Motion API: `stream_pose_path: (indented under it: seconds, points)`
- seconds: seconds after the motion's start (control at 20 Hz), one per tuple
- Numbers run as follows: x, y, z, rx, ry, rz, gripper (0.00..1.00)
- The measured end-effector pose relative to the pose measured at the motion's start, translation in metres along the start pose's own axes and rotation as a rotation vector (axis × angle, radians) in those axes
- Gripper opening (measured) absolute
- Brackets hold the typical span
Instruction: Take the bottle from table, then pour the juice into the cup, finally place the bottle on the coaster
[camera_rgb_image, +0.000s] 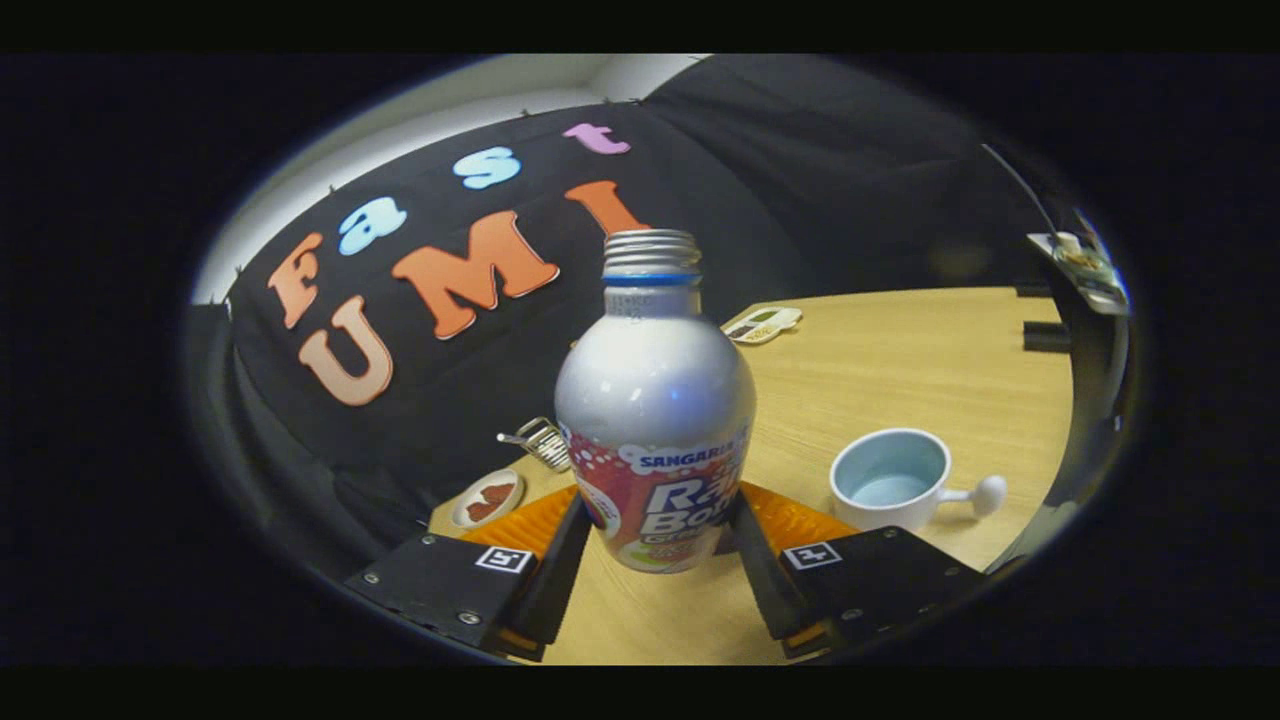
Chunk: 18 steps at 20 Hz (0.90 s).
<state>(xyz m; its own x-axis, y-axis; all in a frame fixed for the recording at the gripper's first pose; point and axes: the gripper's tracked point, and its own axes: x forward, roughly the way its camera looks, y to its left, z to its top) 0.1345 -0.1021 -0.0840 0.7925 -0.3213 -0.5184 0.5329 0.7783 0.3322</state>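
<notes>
Although you have the bottle (655, 420) clamped between the two fingers of your gripper (655, 545), one pad on each side of its labelled lower body, the task looks to be only at its first step. The bottle stands upright with its cap off and the threaded neck bare, and its base appears to sit at or just above the orange coaster (800, 520) that spreads behind the fingers; whether it has left the wooden table (900, 360) I cannot tell. The white cup (890, 480) waits near the bottle, off to the right beyond the right finger, handle turned away from the bottle. Its pale inside shows no juice that I can make out, so I judge the pouring not yet done. After that you have to set the bottle on the coaster.
</notes>
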Motion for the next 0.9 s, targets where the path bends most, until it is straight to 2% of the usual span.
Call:
stream_pose_path:
  seconds: [0.2,0.45,0.6,0.7,0.9]
  points:
    - [0.015,-0.006,-0.001,-0.225,-0.039,-0.092,0.76]
    - [0.051,-0.002,-0.016,-0.468,-0.008,-0.119,0.76]
    - [0.068,0.0,-0.029,-0.518,0.029,-0.112,0.77]
    - [0.077,0.003,-0.041,-0.507,0.061,-0.09,0.77]
    - [0.091,-0.002,-0.051,-0.511,0.074,-0.105,0.77]
